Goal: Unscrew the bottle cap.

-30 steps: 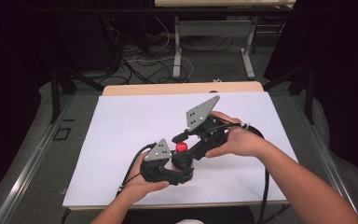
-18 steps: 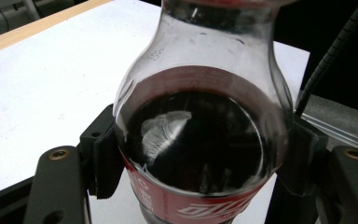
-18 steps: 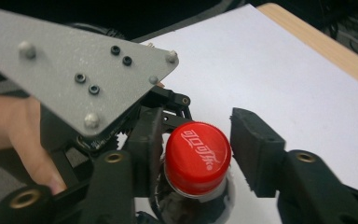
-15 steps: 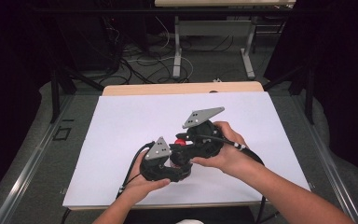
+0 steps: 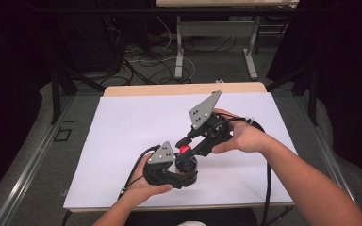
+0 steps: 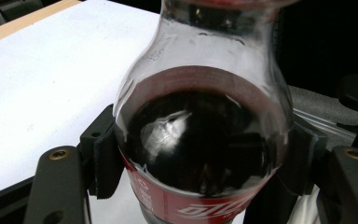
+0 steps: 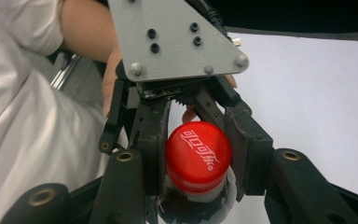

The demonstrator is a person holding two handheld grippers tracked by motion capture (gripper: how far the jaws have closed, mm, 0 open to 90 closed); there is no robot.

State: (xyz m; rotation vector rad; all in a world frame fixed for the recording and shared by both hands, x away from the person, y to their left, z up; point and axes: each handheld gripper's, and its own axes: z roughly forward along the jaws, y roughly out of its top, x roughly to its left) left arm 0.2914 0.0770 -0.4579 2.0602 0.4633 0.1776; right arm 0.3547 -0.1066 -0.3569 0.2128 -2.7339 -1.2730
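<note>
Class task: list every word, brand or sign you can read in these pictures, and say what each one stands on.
White script logo on the red cap of the bottle: stylised brand lettering, seen at a slant, not clearly legible.
White lettering on the red label: cut off by the frame edge, unreadable.
Grey plate: screws and holes, no text.
</note>
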